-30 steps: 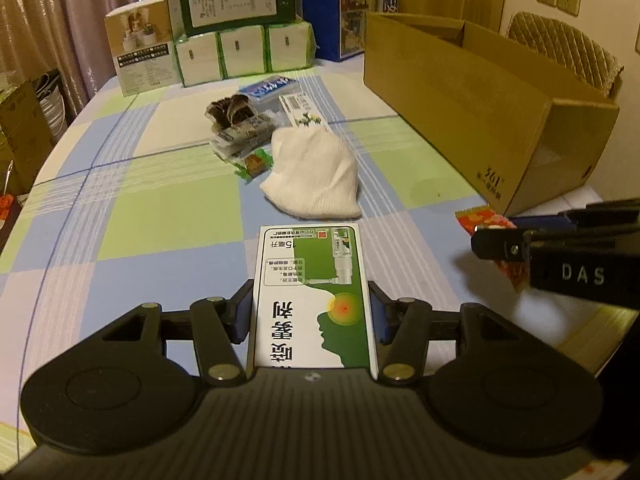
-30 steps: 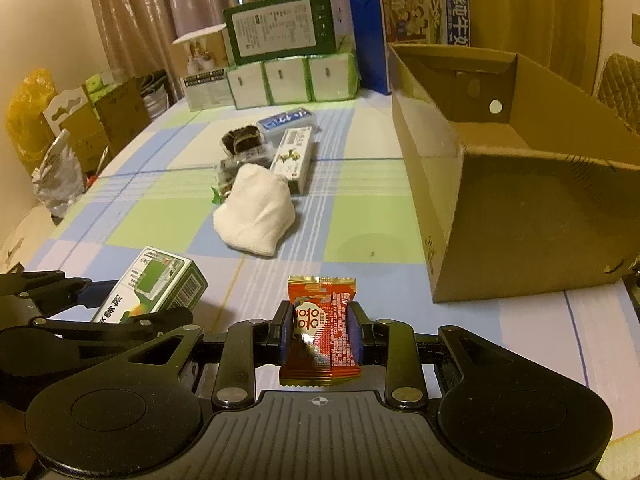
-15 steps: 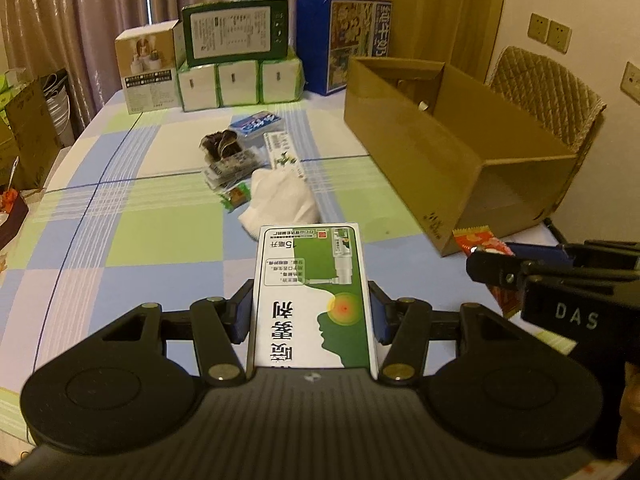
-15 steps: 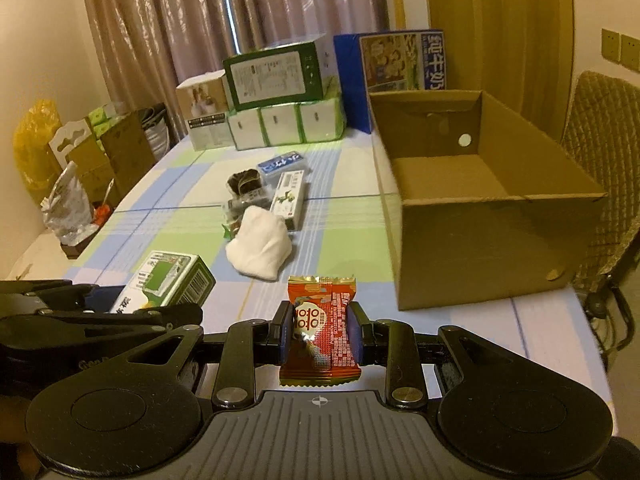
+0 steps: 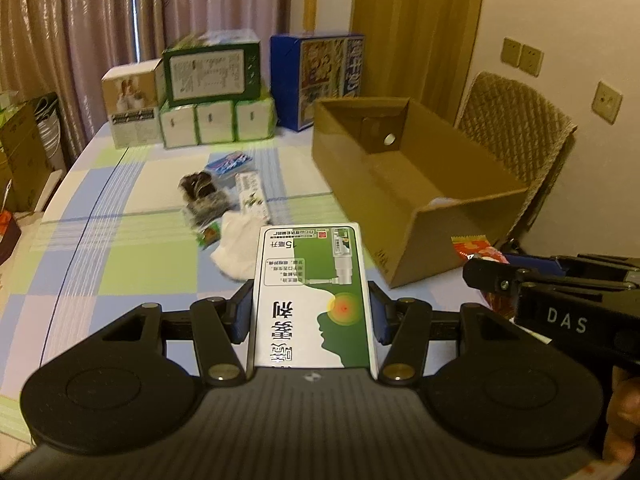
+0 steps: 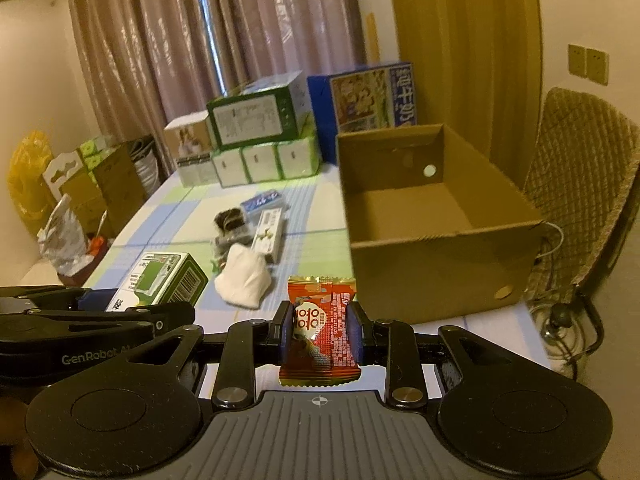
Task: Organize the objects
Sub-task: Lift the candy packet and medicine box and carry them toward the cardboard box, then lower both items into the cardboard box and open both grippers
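I am reading "DAS" in pale letters on the side of my right gripper (image 5: 476, 276), sitting at about three o'clock in my left wrist view. "GenRobot" is showing on the side of my left gripper (image 6: 160, 312), at nine o'clock in the right wrist view. The green-and-white box (image 5: 314, 296) that my left fingers are clamping is showing "15" among upside-down Chinese print. The red wrapper (image 6: 320, 332) in my right fingers is carrying print too small to read.
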Tool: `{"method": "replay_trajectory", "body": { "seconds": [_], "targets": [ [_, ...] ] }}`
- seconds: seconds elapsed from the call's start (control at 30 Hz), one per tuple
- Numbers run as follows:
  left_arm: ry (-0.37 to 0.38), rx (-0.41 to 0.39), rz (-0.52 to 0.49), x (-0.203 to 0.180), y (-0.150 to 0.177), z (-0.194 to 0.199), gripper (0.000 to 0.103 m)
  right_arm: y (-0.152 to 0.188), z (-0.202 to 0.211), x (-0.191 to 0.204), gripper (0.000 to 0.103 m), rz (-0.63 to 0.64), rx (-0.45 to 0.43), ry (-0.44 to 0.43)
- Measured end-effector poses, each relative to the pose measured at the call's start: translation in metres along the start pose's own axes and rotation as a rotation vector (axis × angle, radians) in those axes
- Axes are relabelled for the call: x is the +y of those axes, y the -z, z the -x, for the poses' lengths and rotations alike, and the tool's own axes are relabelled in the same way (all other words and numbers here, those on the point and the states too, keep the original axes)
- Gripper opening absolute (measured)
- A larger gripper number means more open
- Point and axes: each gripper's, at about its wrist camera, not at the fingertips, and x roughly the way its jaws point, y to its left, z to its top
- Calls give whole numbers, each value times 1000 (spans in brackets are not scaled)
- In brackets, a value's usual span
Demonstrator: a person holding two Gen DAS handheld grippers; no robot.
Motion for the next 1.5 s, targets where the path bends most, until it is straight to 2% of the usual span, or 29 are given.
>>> {"method": "replay_trajectory", "body": {
  "seconds": [0.33, 0.7, 1.5],
  "targets": [
    [54, -35, -11, -21, -19, 7, 51, -19, 29, -18, 26, -5, -58, 59],
    [100, -15, -21, -40, -42, -5, 51, -42, 36, -47, 26, -26, -75, 113],
    [149, 4, -68, -70, -82, -49, 51, -83, 3, -89, 26, -54, -86, 137]
  ]
}}
